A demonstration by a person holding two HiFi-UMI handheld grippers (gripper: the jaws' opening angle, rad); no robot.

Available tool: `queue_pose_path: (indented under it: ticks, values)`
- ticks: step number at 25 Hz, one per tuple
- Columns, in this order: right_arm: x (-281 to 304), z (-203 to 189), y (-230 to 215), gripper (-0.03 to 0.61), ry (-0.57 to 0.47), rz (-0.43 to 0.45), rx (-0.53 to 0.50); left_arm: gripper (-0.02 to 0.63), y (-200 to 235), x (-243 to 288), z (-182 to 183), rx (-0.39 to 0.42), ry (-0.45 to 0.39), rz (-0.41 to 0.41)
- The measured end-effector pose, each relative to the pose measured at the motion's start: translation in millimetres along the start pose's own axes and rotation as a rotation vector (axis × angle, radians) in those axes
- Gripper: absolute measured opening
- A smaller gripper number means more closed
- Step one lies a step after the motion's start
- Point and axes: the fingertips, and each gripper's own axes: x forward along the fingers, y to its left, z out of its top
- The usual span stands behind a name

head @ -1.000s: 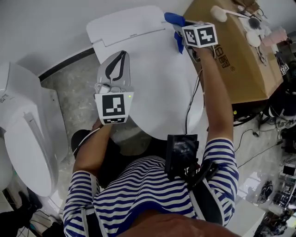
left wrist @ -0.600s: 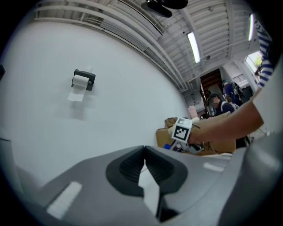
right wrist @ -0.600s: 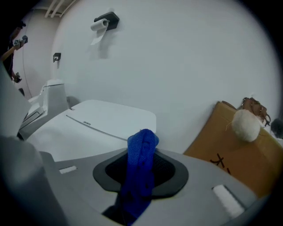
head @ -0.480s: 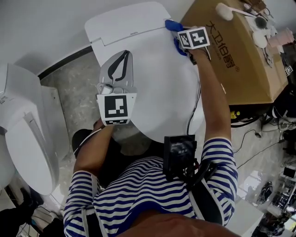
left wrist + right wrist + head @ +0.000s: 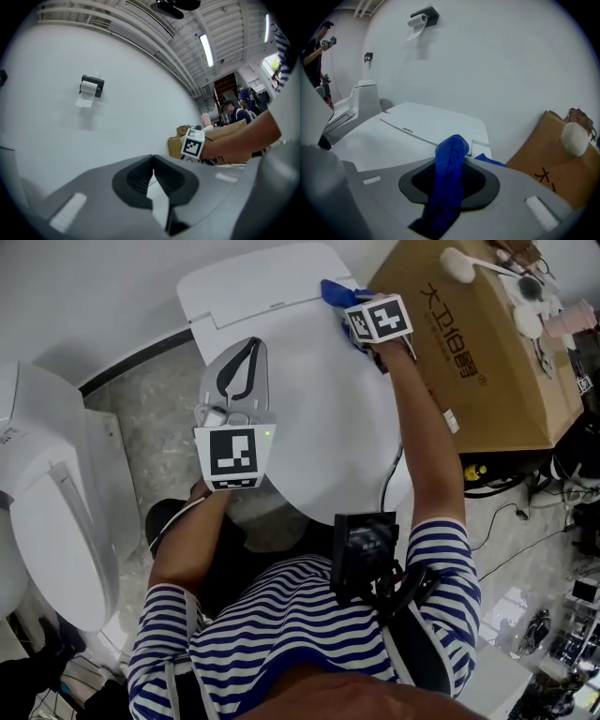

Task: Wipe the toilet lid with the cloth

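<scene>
My right gripper (image 5: 451, 174) pinches the blue cloth (image 5: 451, 152). The jaws are pressed onto a thick fold that rises between them, with another corner poking out just beyond. From the head view the cloth sits at the far right corner of the white toilet lid (image 5: 319, 418), just beside the flat rear housing (image 5: 253, 287) where the lid hinges. My right arm stretches across the lid's right side and covers part of that edge. My left gripper (image 5: 152, 161) hovers over the lid's near left part, jaws pressed together at the tips with nothing between them, and its body hides a good patch of the lid from above. Close to the right of the toilet stands one cardboard box (image 5: 487, 352), nearly against the lid where the cloth is. A white fluffy brush head (image 5: 449, 265) and some small items I cannot make out lie on top of it. A second toilet (image 5: 56, 512) stands to the left across a strip of grey mottled floor (image 5: 141, 418), so I count two toilets, one cloth and one box. One paper roll holder (image 5: 424, 17) hangs on the white wall (image 5: 497, 61) behind. A black device (image 5: 367, 545) rides on my striped shirt (image 5: 281, 634).
</scene>
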Motion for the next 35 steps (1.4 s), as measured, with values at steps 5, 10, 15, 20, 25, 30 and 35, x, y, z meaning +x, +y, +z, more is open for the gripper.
queue_pose_path:
  ticks: [5, 10, 15, 20, 25, 30, 35]
  values:
    - [2.1, 14.7, 39.8, 0.117, -0.015, 0.047, -0.033, 0.003, 7.6, -14.3, 3.2, 0.007, -0.006, 0.017]
    - [4.3, 33.0, 89.9, 0.117, -0.033, 0.107, -0.067, 0.003, 27.0, -29.9, 3.7, 0.004, 0.001, 0.058]
    - [6.6, 52.3, 147.6, 0.117, -0.048, 0.163, -0.131, 0.003, 49.4, -51.5, 5.8, -0.006, -0.007, 0.098]
    - [5.5, 65.9, 196.8, 0.117, -0.064, 0.224, -0.169, 0.003, 60.7, -68.6, 10.6, -0.004, -0.020, 0.118]
    - [1.6, 74.2, 239.1, 0.117, -0.083, 0.273, -0.193, 0.003, 67.2, -79.7, 13.0, -0.004, -0.030, 0.121]
    - [-4.2, 80.1, 279.8, 0.117, -0.091, 0.329, -0.223, 0.003, 73.9, -88.5, 16.1, -0.006, -0.044, 0.129]
    - [-11.1, 82.1, 307.0, 0.117, -0.104, 0.382, -0.240, 0.003, 75.3, -89.5, 17.9, -0.006, -0.045, 0.135]
